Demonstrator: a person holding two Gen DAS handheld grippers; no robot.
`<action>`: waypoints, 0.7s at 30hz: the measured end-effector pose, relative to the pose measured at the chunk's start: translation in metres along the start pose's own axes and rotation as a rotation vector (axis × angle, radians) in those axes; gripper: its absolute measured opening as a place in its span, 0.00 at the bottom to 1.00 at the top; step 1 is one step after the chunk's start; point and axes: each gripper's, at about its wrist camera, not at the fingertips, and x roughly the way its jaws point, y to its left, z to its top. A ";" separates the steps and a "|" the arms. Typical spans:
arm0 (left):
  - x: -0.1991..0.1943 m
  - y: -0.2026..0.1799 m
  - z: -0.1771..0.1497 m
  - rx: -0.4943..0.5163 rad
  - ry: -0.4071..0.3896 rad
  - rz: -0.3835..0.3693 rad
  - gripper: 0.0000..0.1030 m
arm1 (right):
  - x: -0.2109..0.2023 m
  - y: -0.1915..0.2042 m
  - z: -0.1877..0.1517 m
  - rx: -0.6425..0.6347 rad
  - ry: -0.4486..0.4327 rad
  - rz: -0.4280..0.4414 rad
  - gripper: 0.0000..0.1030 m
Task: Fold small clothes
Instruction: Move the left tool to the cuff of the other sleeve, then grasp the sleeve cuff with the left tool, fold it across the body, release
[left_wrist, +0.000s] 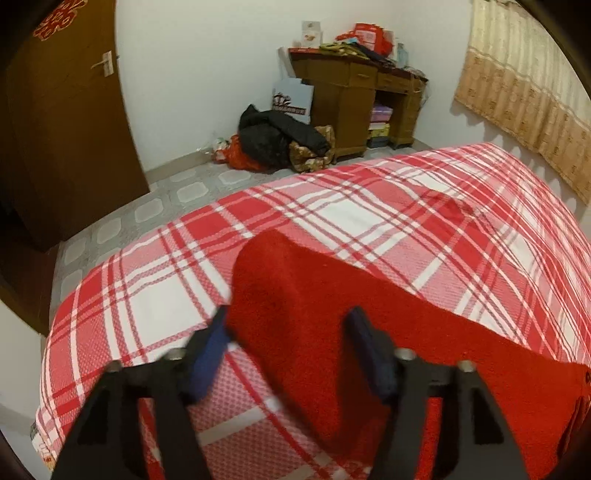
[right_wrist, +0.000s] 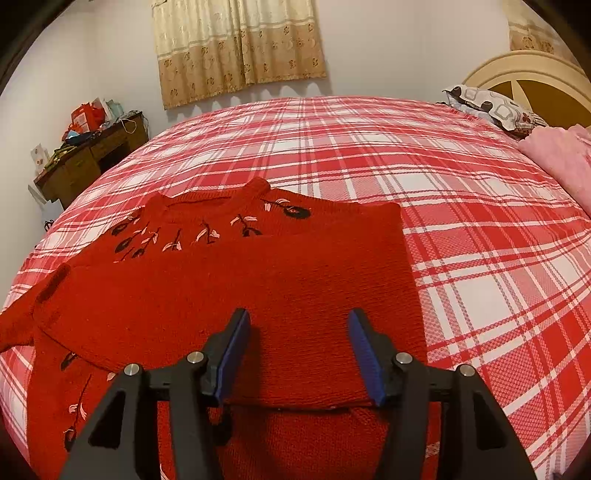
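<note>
My left gripper (left_wrist: 286, 326) stands half open over the near left corner of the bed, and between its two blue pads (left_wrist: 207, 362) I see one end of the red sweater (left_wrist: 332, 314); the cloth lies flat in the gap, and the pads do not press on it, as far as the blur lets me judge. This left wrist view gives me what the other cannot: the brown door (left_wrist: 66, 122) at the far left, the tiled floor (left_wrist: 155, 210), a heap of dark clothes (left_wrist: 280, 140) beside the wooden desk (left_wrist: 354, 103), and the curtain (left_wrist: 524, 96) at the right edge. Of the sweater it shows only plain red knit on the checked bedsheet (left_wrist: 406, 206). My right gripper (right_wrist: 299, 325) is also half open, with nothing pinched; its blue pads (right_wrist: 364, 350) hover over a folded-over layer of the same red sweater (right_wrist: 258, 288). Only here I can see the whole garment: the neck opening away from me, the embroidered dark flowers with pink leaves across the chest, and a sleeve laid across the body toward the left. Further right, this view alone shows the checked bedsheet (right_wrist: 480, 258) running to a patterned pillow (right_wrist: 487, 107), a pink blanket (right_wrist: 561, 158) and the cream headboard (right_wrist: 528, 70).
</note>
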 end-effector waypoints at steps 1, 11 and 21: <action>-0.002 0.000 0.000 0.005 -0.001 -0.007 0.48 | 0.000 0.000 0.000 0.000 0.001 0.000 0.56; -0.004 -0.011 0.002 0.037 -0.015 -0.018 0.23 | 0.000 0.000 -0.001 -0.002 0.001 0.000 0.57; -0.058 -0.044 0.010 0.068 -0.138 -0.130 0.22 | 0.000 0.000 -0.001 -0.002 0.001 0.000 0.58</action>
